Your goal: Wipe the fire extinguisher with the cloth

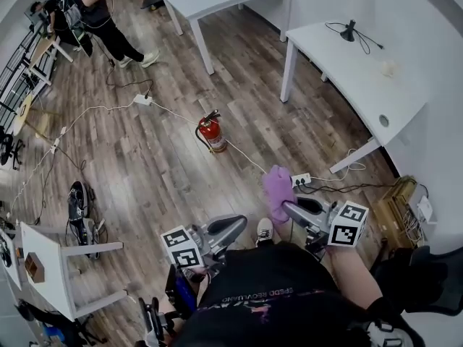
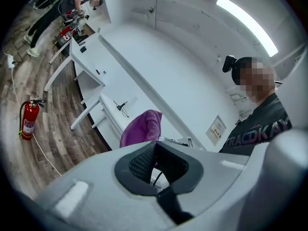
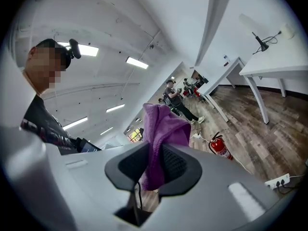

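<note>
The right claw pinches the purple cloth; the left claw is pressed together. The fire extinguisher stands on open floor.

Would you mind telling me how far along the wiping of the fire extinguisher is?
Done: the cloth is picked up, pinched in the right gripper. In hand: the cloth is held up off the floor; the left gripper is shut and empty. Left: all the wiping. The extinguisher stands on the floor ahead, well apart from the cloth, so nothing has touched it yet.
</note>
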`<act>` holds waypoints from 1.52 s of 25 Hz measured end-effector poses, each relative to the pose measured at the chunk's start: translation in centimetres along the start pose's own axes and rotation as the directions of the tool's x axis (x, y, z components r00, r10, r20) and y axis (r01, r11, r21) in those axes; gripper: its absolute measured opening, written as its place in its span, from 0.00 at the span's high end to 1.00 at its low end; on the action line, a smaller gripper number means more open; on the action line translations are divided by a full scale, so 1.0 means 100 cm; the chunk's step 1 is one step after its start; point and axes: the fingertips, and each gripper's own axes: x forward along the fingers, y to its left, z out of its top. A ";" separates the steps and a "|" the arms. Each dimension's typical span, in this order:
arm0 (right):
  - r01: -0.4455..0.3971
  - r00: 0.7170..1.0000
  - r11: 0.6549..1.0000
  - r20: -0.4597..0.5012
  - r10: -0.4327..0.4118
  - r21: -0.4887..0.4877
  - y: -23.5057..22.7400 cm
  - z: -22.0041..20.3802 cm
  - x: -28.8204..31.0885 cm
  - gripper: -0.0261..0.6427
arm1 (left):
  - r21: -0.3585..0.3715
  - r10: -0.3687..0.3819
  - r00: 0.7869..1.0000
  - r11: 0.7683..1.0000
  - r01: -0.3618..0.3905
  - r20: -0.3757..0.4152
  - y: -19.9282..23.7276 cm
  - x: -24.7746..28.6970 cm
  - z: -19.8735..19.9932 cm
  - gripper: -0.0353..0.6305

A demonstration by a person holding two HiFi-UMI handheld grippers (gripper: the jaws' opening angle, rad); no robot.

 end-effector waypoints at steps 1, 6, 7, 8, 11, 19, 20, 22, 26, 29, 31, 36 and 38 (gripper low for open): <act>-0.010 1.000 1.000 0.001 0.010 0.006 -0.002 0.003 0.002 0.86 | -0.004 0.010 1.000 1.000 -0.010 0.006 0.001 0.002 0.001 0.95; -0.032 0.998 0.999 -0.048 0.032 0.010 -0.015 0.011 0.014 0.86 | -0.045 0.069 0.996 0.997 -0.067 0.051 0.013 0.006 0.005 0.95; -0.030 0.998 0.999 -0.057 0.031 0.015 -0.018 0.012 0.017 0.86 | -0.048 0.078 0.995 0.996 -0.076 0.056 0.015 0.006 0.006 0.95; -0.030 0.997 0.999 -0.064 0.031 0.020 -0.021 0.013 0.021 0.86 | -0.049 0.088 0.994 0.995 -0.086 0.059 0.016 0.005 0.007 0.95; -0.038 0.996 0.999 -0.083 0.040 0.032 -0.026 0.016 0.035 0.86 | -0.055 0.130 0.990 0.990 -0.127 0.063 0.022 -0.004 0.014 0.95; -0.055 0.988 0.998 -0.140 0.060 0.038 -0.040 0.027 0.088 0.86 | -0.111 0.188 0.975 0.978 -0.175 0.122 0.053 -0.029 0.042 0.95; -0.050 0.988 0.998 -0.144 0.055 0.037 -0.042 0.030 0.095 0.86 | -0.111 0.187 0.975 0.979 -0.174 0.123 0.057 -0.030 0.048 0.95; -0.038 0.988 0.999 -0.152 0.043 0.035 -0.045 0.035 0.110 0.86 | -0.109 0.176 0.975 0.981 -0.162 0.134 0.066 -0.035 0.059 0.95; -0.022 0.984 1.000 -0.174 0.023 0.011 -0.047 0.049 0.139 0.86 | -0.130 0.147 0.972 0.984 -0.124 0.186 0.091 -0.045 0.081 0.95; -0.006 0.985 1.000 -0.174 0.005 -0.005 -0.052 0.062 0.160 0.86 | -0.153 0.124 0.976 0.983 -0.097 0.181 0.108 -0.049 0.097 0.95; 0.012 0.986 1.000 -0.166 -0.013 -0.009 -0.056 0.068 0.173 0.86 | -0.156 0.111 0.979 0.984 -0.084 0.172 0.119 -0.052 0.107 0.95; 0.060 0.988 0.998 -0.145 -0.061 -0.011 -0.068 0.076 0.207 0.86 | -0.147 0.082 0.988 0.987 -0.062 0.134 0.143 -0.066 0.132 0.95; 0.076 0.987 0.997 -0.139 -0.076 -0.007 -0.072 0.077 0.220 0.86 | -0.158 0.095 0.989 0.984 -0.076 0.116 0.152 -0.076 0.140 0.95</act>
